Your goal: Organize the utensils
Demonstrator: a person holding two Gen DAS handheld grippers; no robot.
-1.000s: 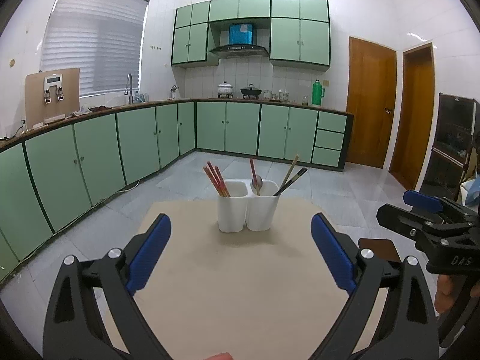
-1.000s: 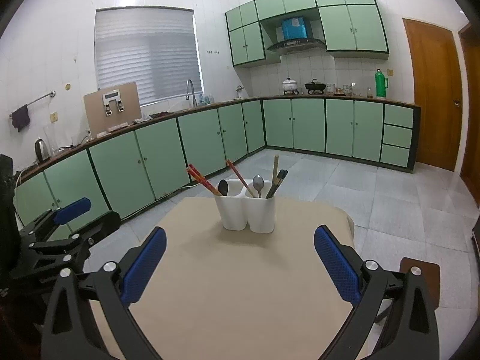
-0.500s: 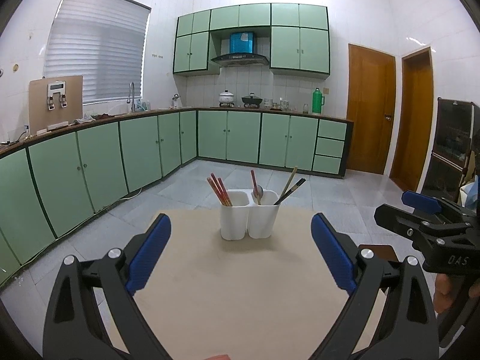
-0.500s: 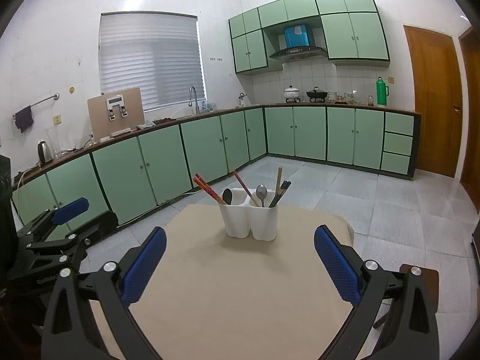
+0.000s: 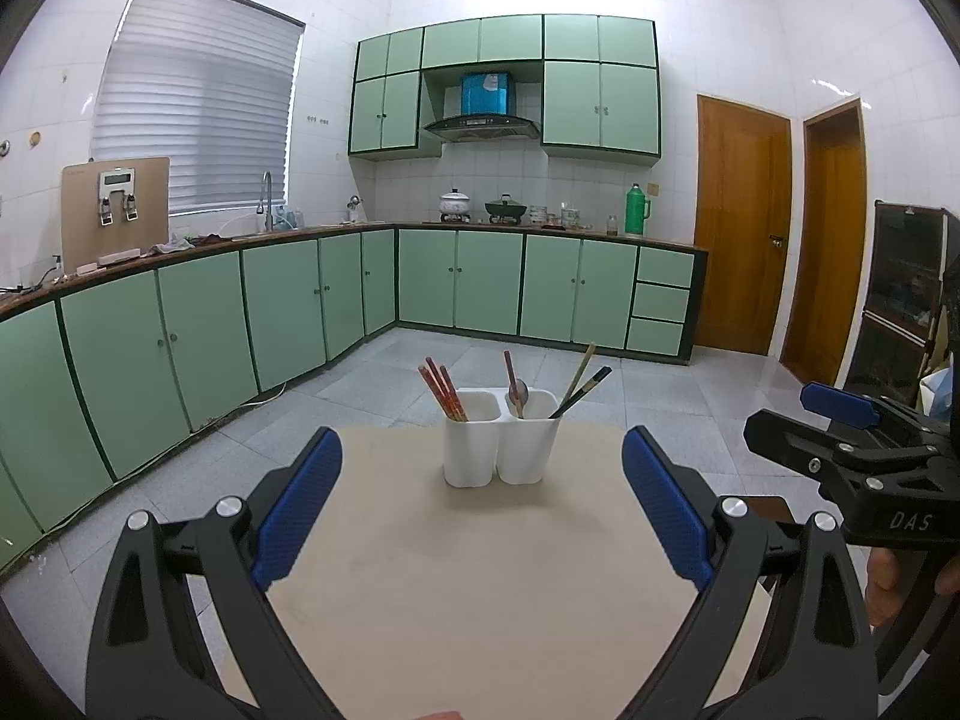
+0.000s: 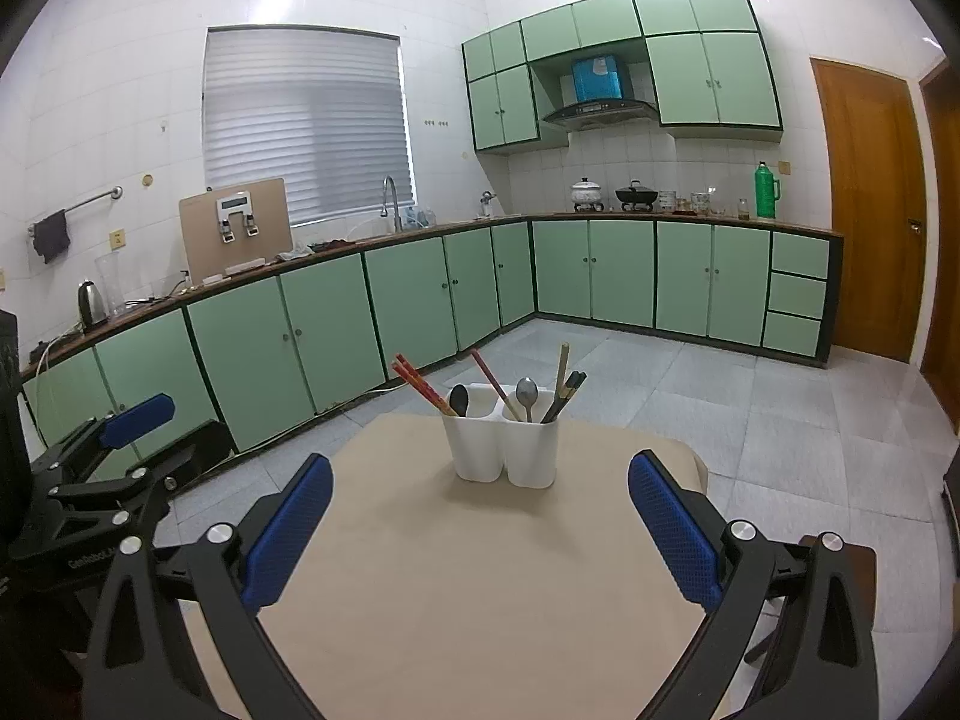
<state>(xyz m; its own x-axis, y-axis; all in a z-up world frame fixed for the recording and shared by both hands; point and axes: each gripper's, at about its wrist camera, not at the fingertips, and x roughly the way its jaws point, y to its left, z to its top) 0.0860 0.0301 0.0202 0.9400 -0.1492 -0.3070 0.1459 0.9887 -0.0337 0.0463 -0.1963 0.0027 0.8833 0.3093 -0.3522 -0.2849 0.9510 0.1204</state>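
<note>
We read "DAS" on our right gripper (image 5: 852,420), both it and our left gripper (image 5: 480,468) wide open, empty, textured blue pads (image 5: 297,504), glossy white twin-cup holder (image 5: 498,447), red chopsticks (image 5: 443,390), steel spoon (image 6: 527,395), matte beige table (image 5: 480,570)

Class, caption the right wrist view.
Open right gripper faces a white utensil holder on a beige table.

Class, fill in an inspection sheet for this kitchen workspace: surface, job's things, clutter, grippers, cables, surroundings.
Surface: beige table, bare apart from the holder.
Job's things: white two-compartment utensil holder upright at the far end; red chopsticks and a black spoon in its left cup, a metal spoon and dark chopsticks in its right.
Clutter: nothing seen on the table.
Grippers: left gripper and right gripper both open, empty, short of the holder.
Cables: a white cord by the kettle.
Surroundings: green cabinets, wooden door.
</note>
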